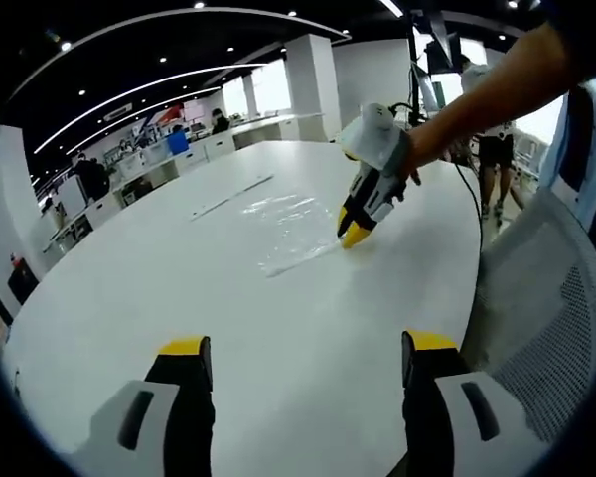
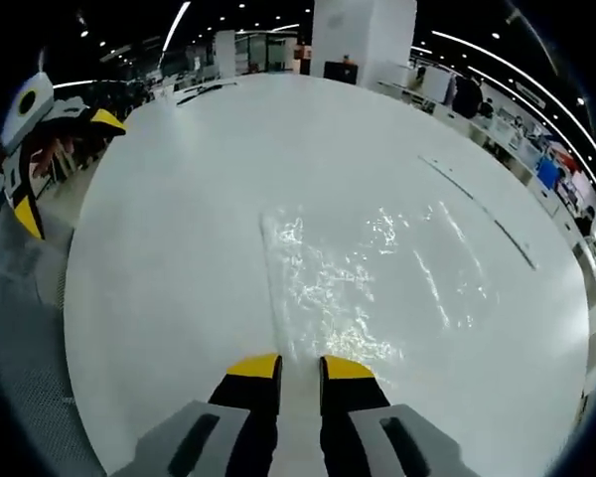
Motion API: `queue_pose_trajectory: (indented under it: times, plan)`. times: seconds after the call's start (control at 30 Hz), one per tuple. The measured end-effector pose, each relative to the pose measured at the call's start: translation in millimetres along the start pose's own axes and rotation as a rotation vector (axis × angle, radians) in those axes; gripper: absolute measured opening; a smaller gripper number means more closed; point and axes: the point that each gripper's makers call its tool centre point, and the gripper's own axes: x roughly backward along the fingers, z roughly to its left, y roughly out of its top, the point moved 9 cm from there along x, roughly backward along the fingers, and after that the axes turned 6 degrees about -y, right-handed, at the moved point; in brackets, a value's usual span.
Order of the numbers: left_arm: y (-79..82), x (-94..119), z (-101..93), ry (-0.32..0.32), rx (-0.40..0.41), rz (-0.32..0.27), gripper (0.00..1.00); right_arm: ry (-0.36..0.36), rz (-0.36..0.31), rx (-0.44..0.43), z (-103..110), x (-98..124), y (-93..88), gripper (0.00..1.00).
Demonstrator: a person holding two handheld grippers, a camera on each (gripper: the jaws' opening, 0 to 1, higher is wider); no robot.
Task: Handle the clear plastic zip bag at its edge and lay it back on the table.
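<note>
The clear plastic zip bag (image 2: pixel 368 273) lies flat and crinkled on the white desk (image 2: pixel 179 248), in the middle of the right gripper view. The right gripper (image 2: pixel 300 366) sits low at the bag's near edge, its yellow-tipped jaws drawn close with a narrow gap; whether the edge is pinched between them cannot be told. In the left gripper view it shows at center right, a person's hand (image 1: pixel 427 149) behind it, tips down on the bag's corner (image 1: pixel 298 234). The left gripper (image 1: pixel 308 348) hangs spread wide over bare desk at the bottom of its view, well apart from the bag.

To do this step well, the jaws should probably take only the thin rim, staying low so the film does not drag or fold, then settle it flat.

The desk is broad, smooth and glossy. Beyond it is an open office with ceiling light strips, pillars and distant workstations.
</note>
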Motion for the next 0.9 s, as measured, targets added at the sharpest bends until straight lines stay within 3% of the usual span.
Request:
queue_pose_trajectory:
  times: [0.2, 0.3, 0.6, 0.9]
  plan:
    - [-0.5, 0.5, -0.4, 0.0, 0.0, 0.008, 0.75, 0.009, 0.01, 0.075, 0.0, -0.2, -1.6, 0.0]
    - [-1.4, -0.3, -0.1, -0.003, -0.001, 0.012, 0.75, 0.02, 0.004, 0.066, -0.5, -3.6, -3.3, 0.0]
    - [-2.2, -3.8, -1.1, -0.01, 0.012, 0.02, 0.73, 0.02, 0.004, 0.164, 4.6, -4.5, -3.1, 0.0]
    - [-2.7, -7.3, 0.4, -0.022, -0.003, 0.03, 0.73, 0.035, -0.022, 0.246, 19.2, 8.3, -2.6, 0.0]
